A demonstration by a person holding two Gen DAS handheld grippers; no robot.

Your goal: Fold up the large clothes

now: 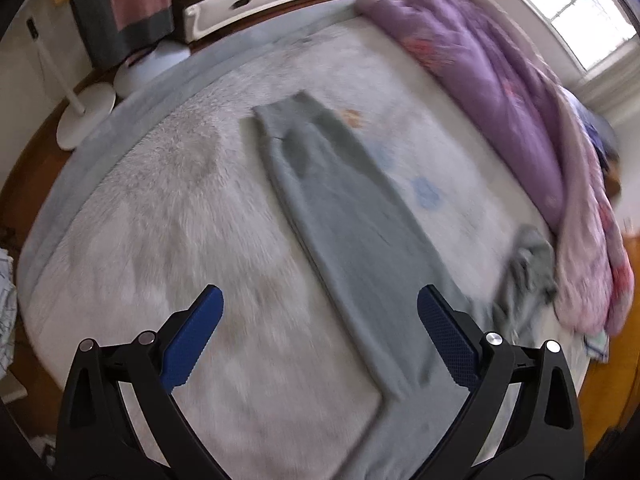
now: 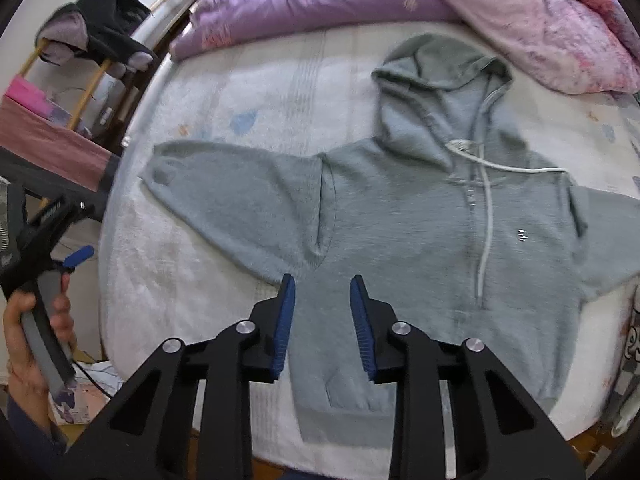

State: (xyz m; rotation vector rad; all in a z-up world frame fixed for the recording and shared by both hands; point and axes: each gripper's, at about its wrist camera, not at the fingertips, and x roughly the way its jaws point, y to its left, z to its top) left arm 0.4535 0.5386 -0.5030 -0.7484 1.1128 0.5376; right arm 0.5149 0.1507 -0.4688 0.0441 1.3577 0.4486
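A grey hoodie lies flat, front up, on the white bed cover, its hood toward the purple quilt. Its left sleeve stretches out sideways; the left wrist view shows this sleeve running away from me. My left gripper is open and empty above the sleeve's near end. My right gripper is open, jaws partly apart, empty, above the hoodie's lower left side. The left gripper also shows at the left edge of the right wrist view, in a hand.
A purple and pink quilt is bunched along the far side of the bed, also seen in the left wrist view. A white stand base and a drying rack with dark clothes stand beside the bed.
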